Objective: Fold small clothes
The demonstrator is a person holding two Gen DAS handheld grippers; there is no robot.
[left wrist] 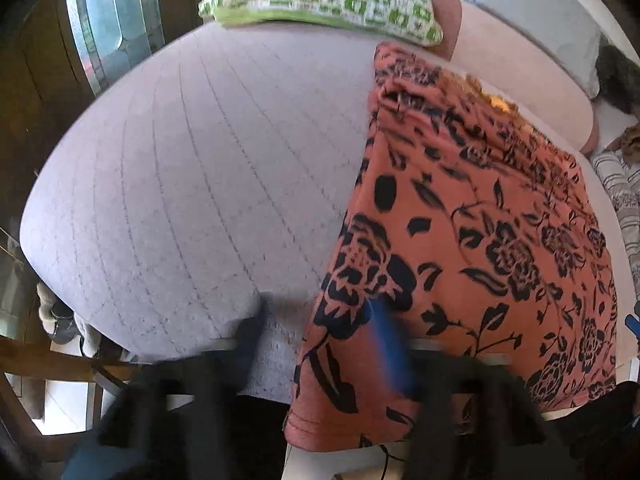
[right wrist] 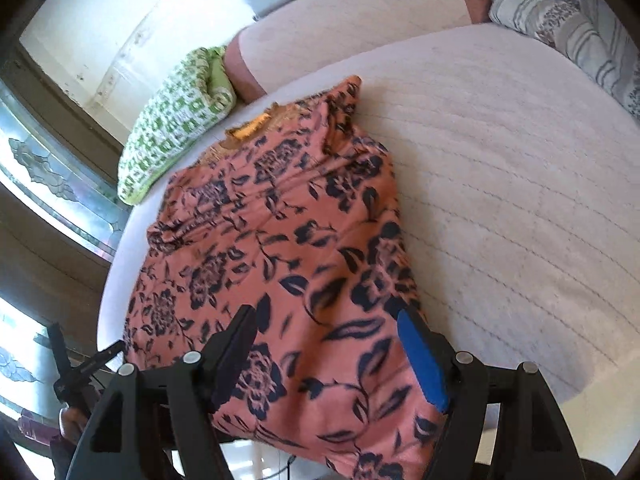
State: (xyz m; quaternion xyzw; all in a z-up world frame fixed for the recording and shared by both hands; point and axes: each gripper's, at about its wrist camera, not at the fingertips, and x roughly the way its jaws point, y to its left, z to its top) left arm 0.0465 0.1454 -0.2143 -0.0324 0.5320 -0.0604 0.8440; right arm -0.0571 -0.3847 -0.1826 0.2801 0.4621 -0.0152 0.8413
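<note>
Plainly, the salmon floral garment (right wrist: 280, 248) lies spread on the quilted pale mattress (right wrist: 500, 184), its lower hem hanging over the near edge of the mattress. At the garment's far end a small orange tag (right wrist: 250, 127) sits in the neckline; no writing on it can be read. Beyond the garment's far end lies a green-and-white checked cloth (right wrist: 176, 124), just beside a pink-edged cushion (right wrist: 352, 24). The right gripper (right wrist: 326, 334) stands with its jaws apart above the garment's near part, the fabric passing between them with neither pad pressing on it. The left gripper (left wrist: 320, 320) is blurred at the garment's near left edge; whether it pinches the fabric cannot be told.
</note>
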